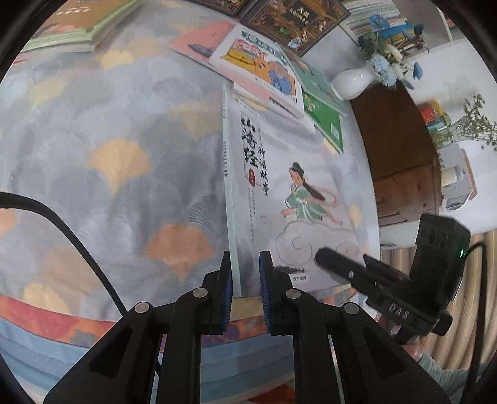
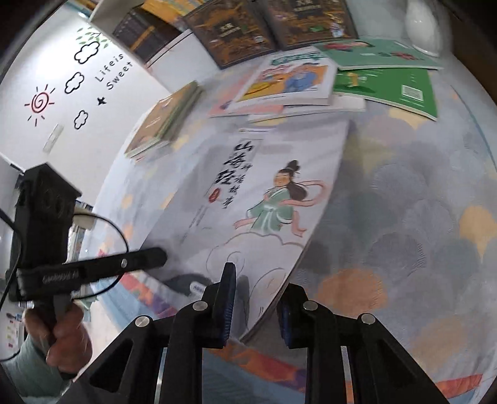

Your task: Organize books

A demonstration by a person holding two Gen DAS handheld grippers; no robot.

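Both grippers pinch the pale book (image 1: 289, 192), lifting it off the cloth (image 1: 108, 149).

My left gripper (image 1: 245, 279) and right gripper (image 2: 257, 298) clamp its near edge; next, I think, it goes onto the stack (image 2: 164, 121).

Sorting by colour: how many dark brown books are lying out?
2, side by side at the far end: left dark book, right dark book. Others may be hidden.

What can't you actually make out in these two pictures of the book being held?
- Left wrist view: the underside of the white illustrated book faces away; the left gripper covers its near corner.
- Right wrist view: motion blur smears the stack of books; small print under the title is unreadable.
- Right wrist view: the right gripper hides the book's near edge; the white vase is cut off.
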